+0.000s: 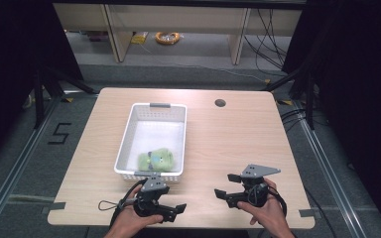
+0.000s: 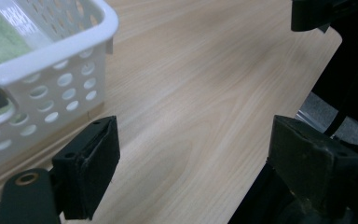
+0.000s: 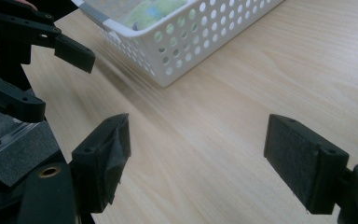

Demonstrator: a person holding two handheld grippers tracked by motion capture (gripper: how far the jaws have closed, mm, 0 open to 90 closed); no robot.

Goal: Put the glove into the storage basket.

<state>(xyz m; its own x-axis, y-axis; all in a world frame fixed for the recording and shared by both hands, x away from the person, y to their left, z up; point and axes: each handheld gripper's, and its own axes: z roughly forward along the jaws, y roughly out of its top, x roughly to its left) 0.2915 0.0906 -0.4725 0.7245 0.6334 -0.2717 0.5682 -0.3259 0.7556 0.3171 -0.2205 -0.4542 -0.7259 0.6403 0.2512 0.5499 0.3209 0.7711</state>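
A white perforated basket [image 1: 124, 144] stands on the wooden table, holding a green soft item [image 1: 156, 159] at its near end. My left gripper [image 1: 176, 210] lies low at the table's front edge, just in front of the basket's near wall, jaws open and pointing right. In the left gripper view the open jaws [image 2: 200, 168] frame bare wood, with the basket [image 2: 56, 51] to their left. My right gripper [image 1: 226, 185] sits to the basket's right, jaws open and pointing left. The right gripper view has its empty jaws [image 3: 205, 168] over the table, the basket [image 3: 191, 51] and left gripper [image 3: 51, 77] beyond.
The table [image 1: 228, 144] has a round cable hole [image 1: 220, 103] at the back right. Bare wood stretches right of the basket. Tape patches mark the table's front corners. On the floor beyond lie an orange cable coil [image 1: 167, 37] and loose cables.
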